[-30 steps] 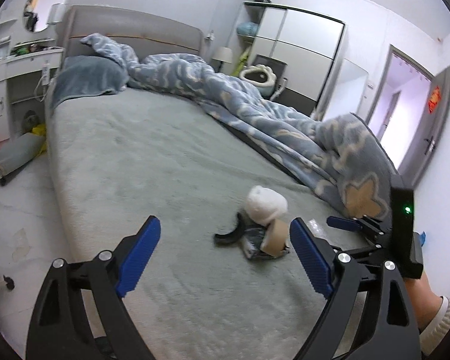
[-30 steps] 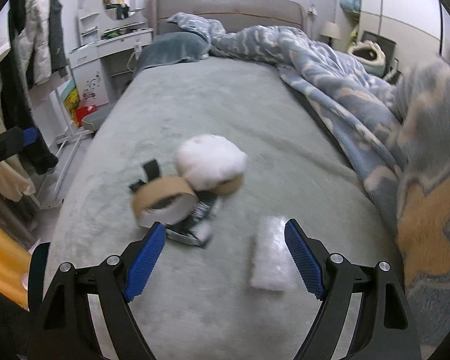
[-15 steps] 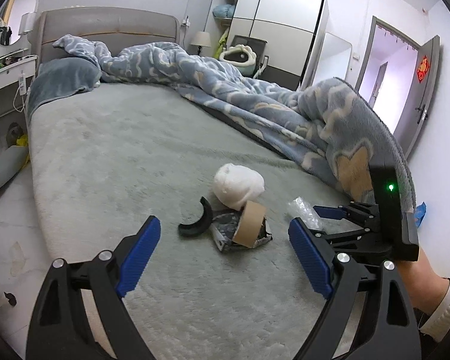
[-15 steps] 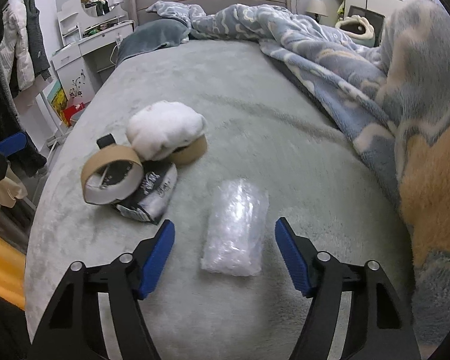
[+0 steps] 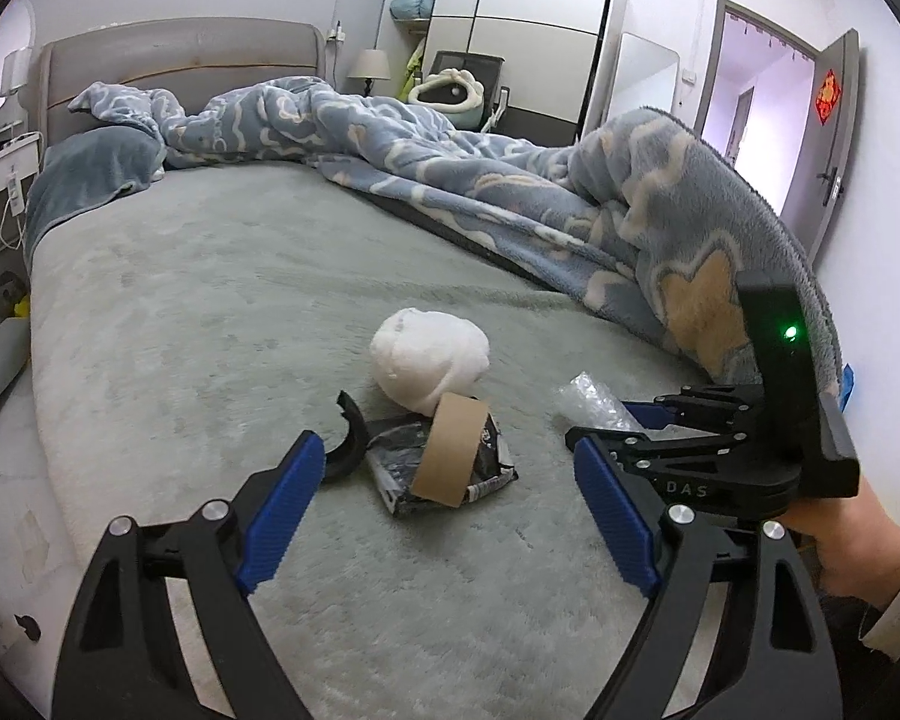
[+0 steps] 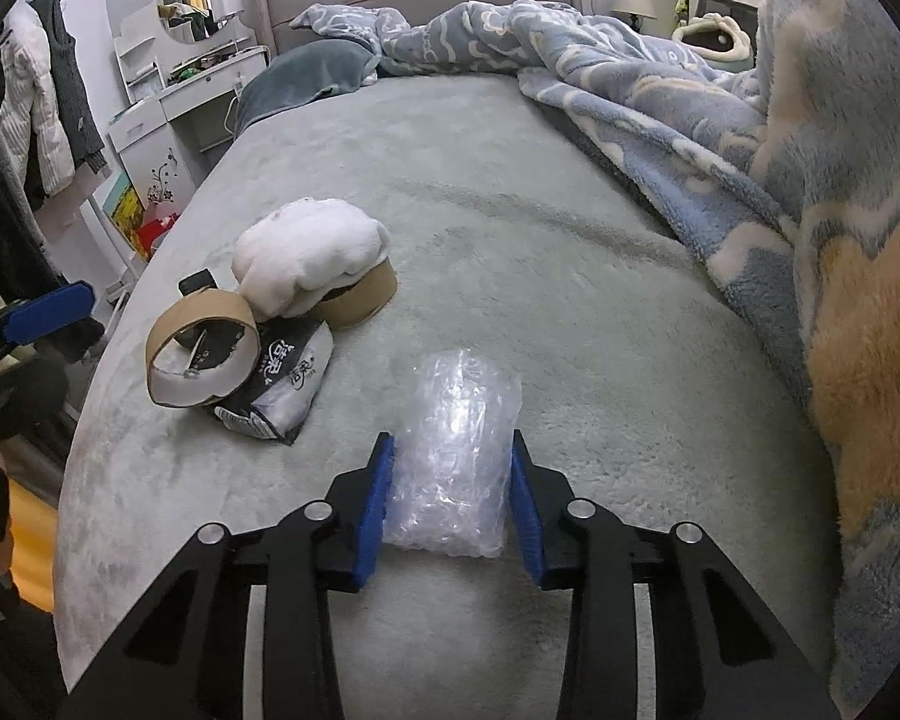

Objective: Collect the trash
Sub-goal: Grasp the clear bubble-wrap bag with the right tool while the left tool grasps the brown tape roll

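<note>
Trash lies on the grey bed (image 5: 210,300): a white wad (image 5: 429,357) (image 6: 309,255), a cardboard tape ring (image 5: 450,450) (image 6: 201,354), a black-and-white wrapper (image 5: 486,468) (image 6: 288,384), a black curved piece (image 5: 345,438) and a clear crumpled plastic bag (image 6: 453,450) (image 5: 591,399). My right gripper (image 6: 453,477) has narrowed around the plastic bag, its blue pads at both sides of it, on the bed. My left gripper (image 5: 444,522) is open and empty, just short of the tape ring and wrapper.
A blue patterned blanket (image 5: 510,180) (image 6: 750,150) is heaped along the bed's right side. A second tape ring (image 6: 357,300) lies under the white wad. A white dresser (image 6: 168,114) and hanging clothes (image 6: 48,108) stand to the left of the bed.
My right gripper moved forward and down over the plastic bag and its jaws narrowed onto it. My left gripper moved closer to the trash pile and stayed open.
</note>
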`<state>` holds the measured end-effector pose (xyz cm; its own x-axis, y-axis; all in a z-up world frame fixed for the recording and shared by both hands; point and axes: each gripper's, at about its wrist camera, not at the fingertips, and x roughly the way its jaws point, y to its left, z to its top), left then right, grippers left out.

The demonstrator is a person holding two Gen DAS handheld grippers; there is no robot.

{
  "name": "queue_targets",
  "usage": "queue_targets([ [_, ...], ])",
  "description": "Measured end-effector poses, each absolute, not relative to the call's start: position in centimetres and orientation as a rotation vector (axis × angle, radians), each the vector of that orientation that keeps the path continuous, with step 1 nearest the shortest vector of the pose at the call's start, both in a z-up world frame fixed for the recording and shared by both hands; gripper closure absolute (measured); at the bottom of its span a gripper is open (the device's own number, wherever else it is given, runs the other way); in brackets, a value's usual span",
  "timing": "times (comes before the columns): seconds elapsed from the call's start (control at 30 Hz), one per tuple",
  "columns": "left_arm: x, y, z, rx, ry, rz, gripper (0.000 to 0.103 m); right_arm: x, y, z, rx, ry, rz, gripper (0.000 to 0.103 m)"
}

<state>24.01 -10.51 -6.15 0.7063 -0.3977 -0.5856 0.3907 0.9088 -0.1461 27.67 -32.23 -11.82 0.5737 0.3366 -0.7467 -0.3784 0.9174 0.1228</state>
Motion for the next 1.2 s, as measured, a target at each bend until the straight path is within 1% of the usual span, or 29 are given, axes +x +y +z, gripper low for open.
queue_targets([
  [0.07,24.2,-10.9,-6.5,-0.003,0.660,-0.445,0.020,27.5,-32.5,-11.6,-0.045,0.856,0.432,0.067],
  [0.2,24.6,-11.7,-7.1,0.017,0.658,-0.442,0.021,27.2,-33.2,-10.9,-0.023,0.830,0.455,0.067],
  [0.3,24.9,-12.2,-7.5,0.033,0.644,-0.423,0.025,27.0,-33.6,-10.5,-0.010,0.819,0.470,0.067],
  [0.43,25.6,-12.4,-7.9,0.025,0.652,-0.396,0.037,26.8,-34.2,-10.0,0.002,0.801,0.482,0.067],
  [0.6,26.3,-12.9,-8.4,0.025,0.673,-0.396,0.041,26.6,-35.2,-9.9,0.022,0.794,0.484,0.067],
  [0.7,26.6,-13.4,-8.7,0.037,0.683,-0.393,0.047,26.5,-35.6,-9.9,0.025,0.791,0.488,0.067],
  [0.77,26.8,-13.6,-8.9,0.044,0.690,-0.384,0.055,26.4,-35.8,-9.9,0.025,0.789,0.492,0.067],
  [1.03,27.8,-13.8,-9.2,0.033,0.719,-0.365,0.067,26.3,-36.3,-10.0,0.031,0.793,0.499,0.067],
  [1.1,27.9,-14.0,-9.3,0.032,0.721,-0.365,0.067,26.4,-36.4,-10.0,0.030,0.794,0.500,0.067],
  [1.17,28.0,-14.2,-9.4,0.038,0.725,-0.367,0.080,26.3,-36.4,-10.1,0.029,0.795,0.501,0.067],
  [1.2,28.0,-14.2,-9.5,0.043,0.727,-0.365,0.080,26.2,-36.4,-10.0,0.029,0.795,0.501,0.067],
])
